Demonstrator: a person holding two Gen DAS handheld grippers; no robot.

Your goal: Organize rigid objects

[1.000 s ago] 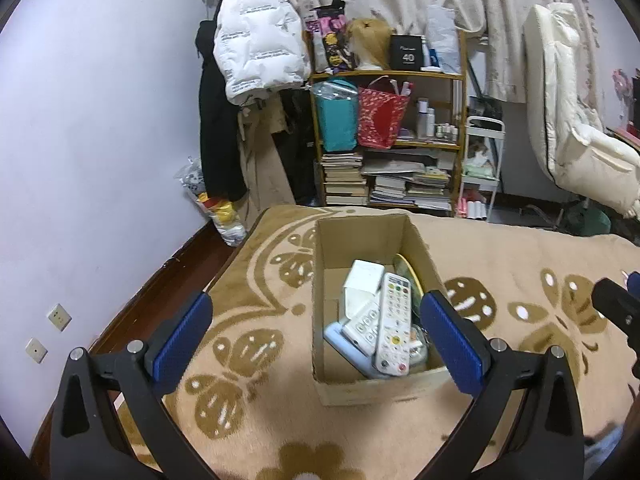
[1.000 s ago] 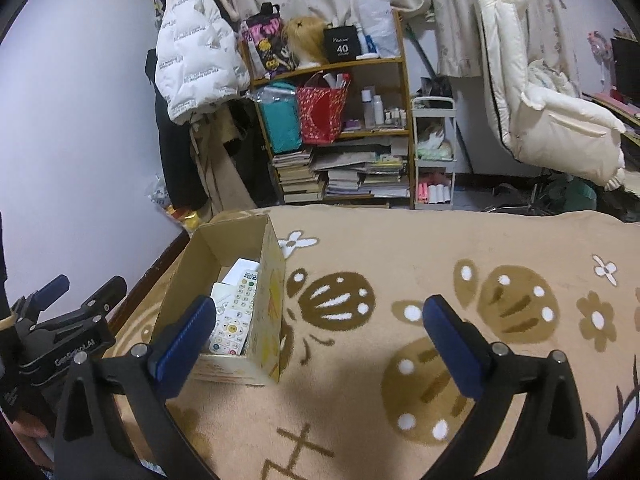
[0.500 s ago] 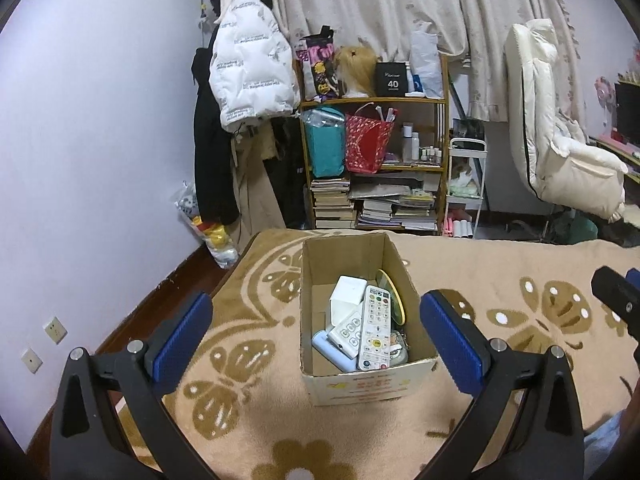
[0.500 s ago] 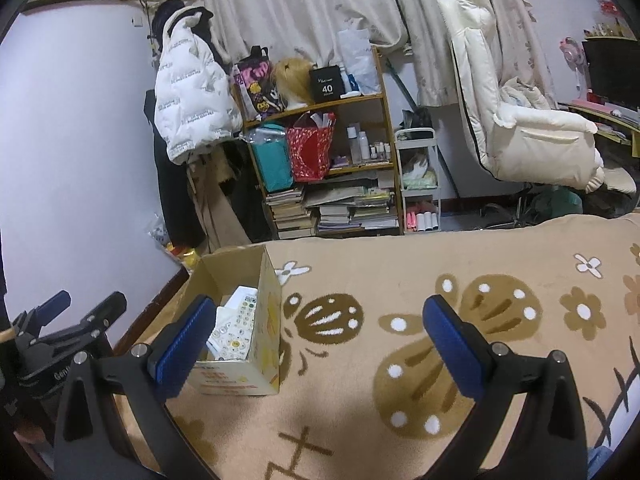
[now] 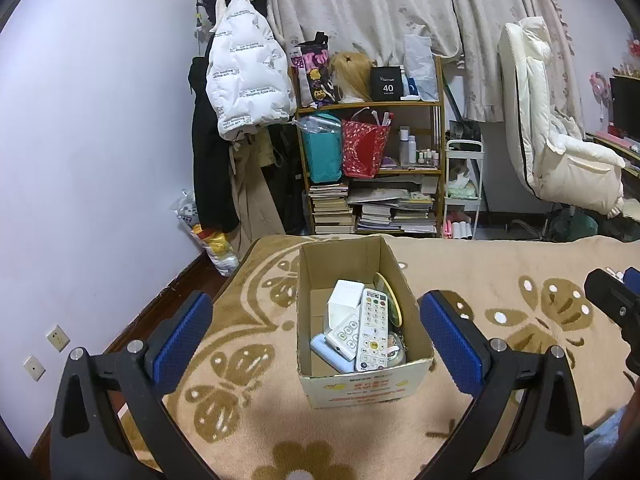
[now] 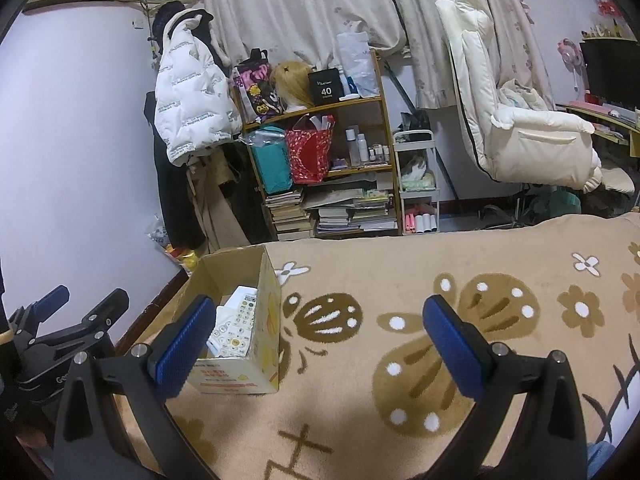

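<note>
Both grippers have pulled back and up from the cardboard box (image 5: 362, 320), jaws wide and empty; its remotes (image 5: 372, 330) lie packed inside on the blanket (image 6: 440, 280), apparently sorted already.

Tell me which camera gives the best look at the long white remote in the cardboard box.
The left wrist view. It looks down into the cardboard box, so the long white remote shows its whole button face, lying on the other items. In the right wrist view the remote is partly hidden behind the box wall and the right gripper's finger.
</note>
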